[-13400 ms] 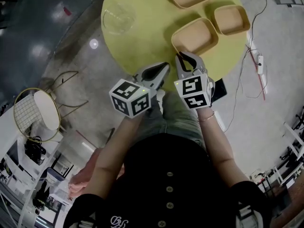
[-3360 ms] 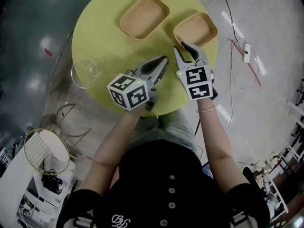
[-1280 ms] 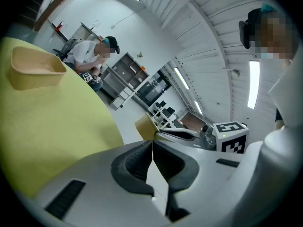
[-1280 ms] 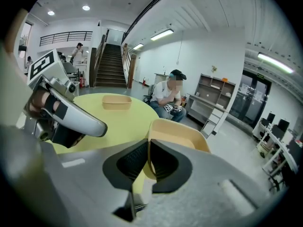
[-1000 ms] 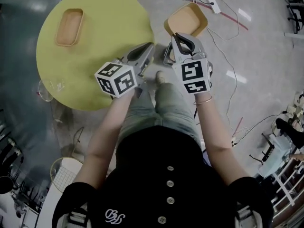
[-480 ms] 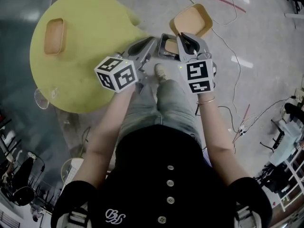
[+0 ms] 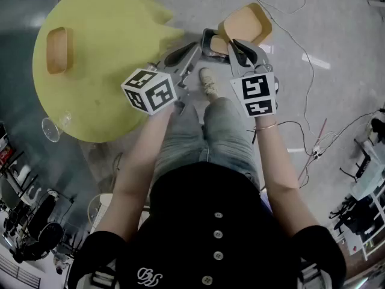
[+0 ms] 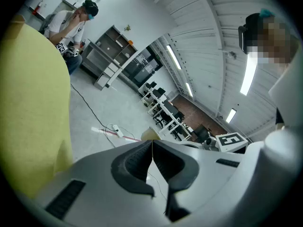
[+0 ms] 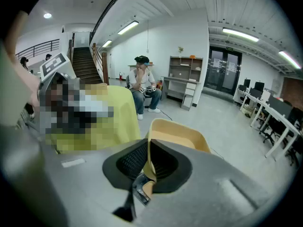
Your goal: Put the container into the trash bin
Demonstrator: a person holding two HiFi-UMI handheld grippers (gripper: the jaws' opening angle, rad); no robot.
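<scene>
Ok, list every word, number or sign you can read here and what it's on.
No clear text can be read anywhere.
Left marker cube and right marker cube: black-and-white square code patterns, no letters.
Sign above the double doors: too small to read.
White emblem on the black top: curly, not legible.

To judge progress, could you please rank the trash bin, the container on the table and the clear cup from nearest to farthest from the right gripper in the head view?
1. Trash bin, just left of the right gripper and its held container.
2. Container on the yellow table, far left.
3. Clear cup, by the table's lower-left edge.
</scene>
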